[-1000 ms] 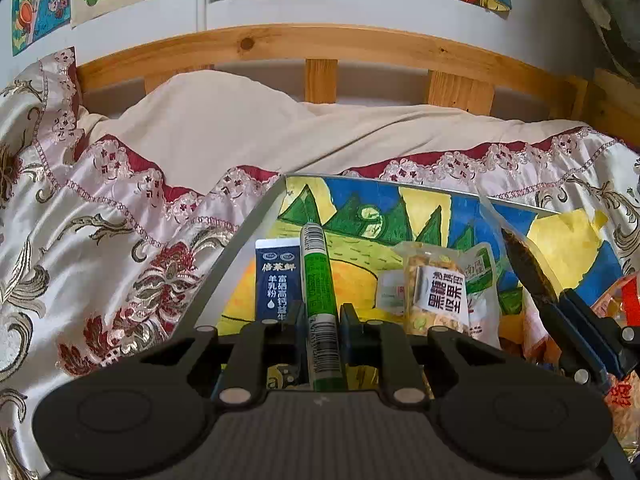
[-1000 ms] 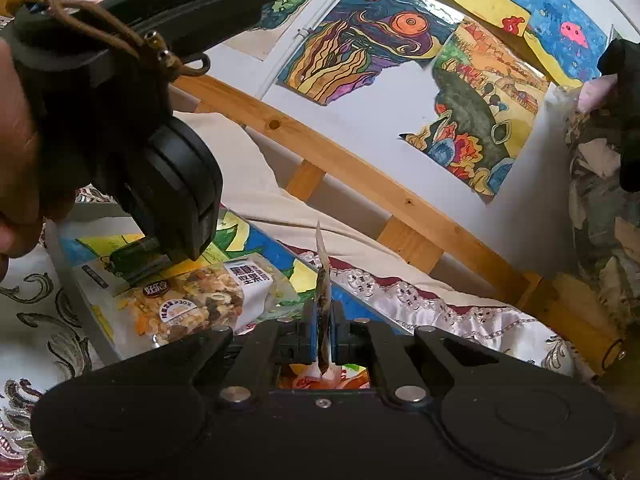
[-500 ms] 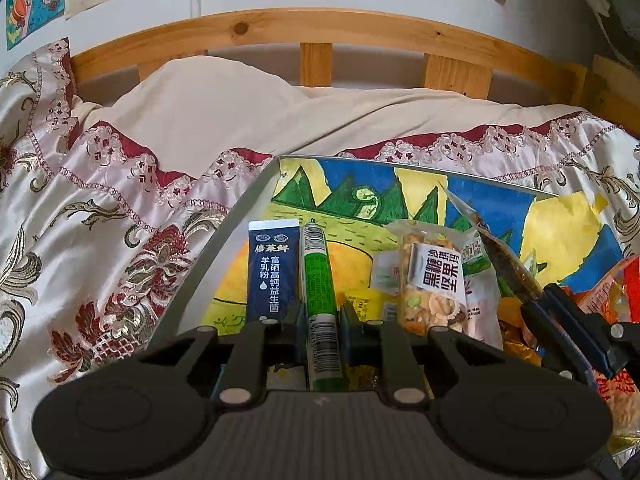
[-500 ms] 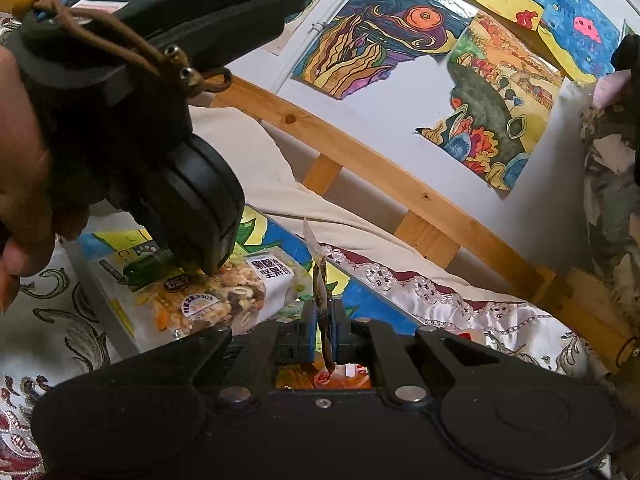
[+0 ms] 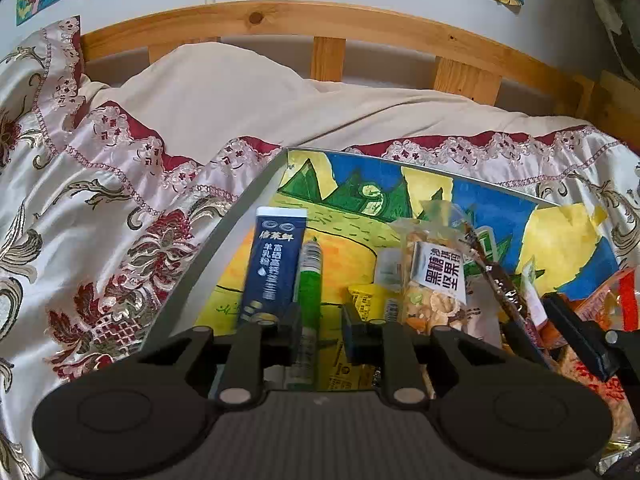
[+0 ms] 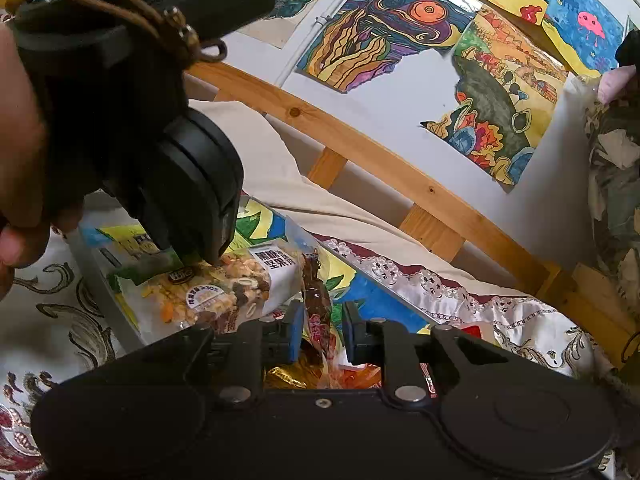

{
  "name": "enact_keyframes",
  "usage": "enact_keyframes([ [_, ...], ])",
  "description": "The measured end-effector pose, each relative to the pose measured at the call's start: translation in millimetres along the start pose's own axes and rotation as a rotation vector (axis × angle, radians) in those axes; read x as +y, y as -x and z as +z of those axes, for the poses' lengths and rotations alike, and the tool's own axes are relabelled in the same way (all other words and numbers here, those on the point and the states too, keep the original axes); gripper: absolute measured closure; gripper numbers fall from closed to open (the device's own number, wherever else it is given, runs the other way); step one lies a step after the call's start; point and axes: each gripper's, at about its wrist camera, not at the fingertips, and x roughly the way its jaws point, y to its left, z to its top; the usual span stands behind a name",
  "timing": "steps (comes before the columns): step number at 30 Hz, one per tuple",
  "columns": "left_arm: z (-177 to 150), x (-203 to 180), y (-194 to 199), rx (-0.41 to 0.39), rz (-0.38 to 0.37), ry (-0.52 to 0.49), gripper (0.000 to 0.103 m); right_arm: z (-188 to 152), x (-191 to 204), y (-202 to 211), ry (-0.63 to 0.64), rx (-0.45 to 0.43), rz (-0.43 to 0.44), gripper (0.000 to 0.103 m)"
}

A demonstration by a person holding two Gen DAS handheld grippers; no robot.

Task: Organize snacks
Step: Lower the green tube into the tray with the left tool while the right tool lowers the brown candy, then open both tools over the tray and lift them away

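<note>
Our left gripper and right gripper have both just opened, releasing green stick and brown packet onto the tray.

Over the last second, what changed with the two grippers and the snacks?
Both let go. The left gripper opened off the green stick packet, now lying in the painted tray beside the navy milk-powder sachet. The right gripper opened off the thin brown snack strip, which leans loose between its fingers. The clear mixed-nut bag stayed put.
</note>
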Motion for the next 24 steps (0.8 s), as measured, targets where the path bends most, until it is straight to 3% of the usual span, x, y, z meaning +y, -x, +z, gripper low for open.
enact_keyframes([
  [8, 2.0, 7.0, 26.0, -0.037, -0.006, 0.053, 0.050, 11.8, -15.9, 16.5, -0.077, -0.004, 0.001, 0.049],
  [17, 3.8, 13.4, 72.9, -0.109, 0.006, 0.068, 0.014, 29.6, -43.1, 50.6, -0.159, -0.037, -0.043, 0.023],
  [24, 0.9, 18.0, 111.2, -0.172, 0.002, 0.085, 0.001, 40.5, -56.2, 84.5, -0.195, -0.083, -0.074, 0.005],
])
